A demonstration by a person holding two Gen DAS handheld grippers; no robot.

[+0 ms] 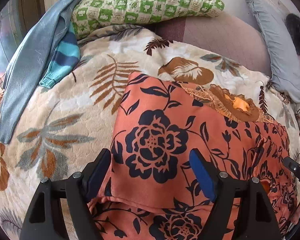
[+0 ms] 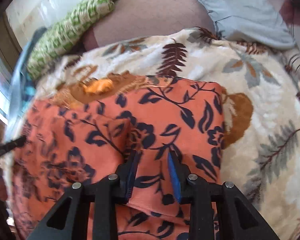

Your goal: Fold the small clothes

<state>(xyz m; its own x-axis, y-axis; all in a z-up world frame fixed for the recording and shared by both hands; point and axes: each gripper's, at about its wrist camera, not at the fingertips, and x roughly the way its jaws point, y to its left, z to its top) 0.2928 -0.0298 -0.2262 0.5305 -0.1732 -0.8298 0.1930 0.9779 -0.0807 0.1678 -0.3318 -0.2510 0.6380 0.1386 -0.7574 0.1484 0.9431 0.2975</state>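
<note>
An orange garment (image 1: 170,124) with a dark blue flower print lies folded on a cream leaf-print blanket (image 1: 60,110). A brown lace frill (image 1: 230,102) sits at its far edge. My left gripper (image 1: 151,164) is open wide and low over the garment's near left part, with the cloth lying flat between its fingers. In the right wrist view the same garment (image 2: 150,116) fills the middle, and the picture is blurred. My right gripper (image 2: 153,162) hovers over the garment with its jaws partly apart and cloth showing in the gap. No pad visibly presses on the cloth.
A green checked pillow (image 1: 146,4) lies at the back. A grey-blue sweater (image 1: 32,60) and a teal striped sleeve (image 1: 64,60) lie on the left. A grey pillow (image 1: 278,46) and a person's dark hair (image 1: 298,34) are at the right edge.
</note>
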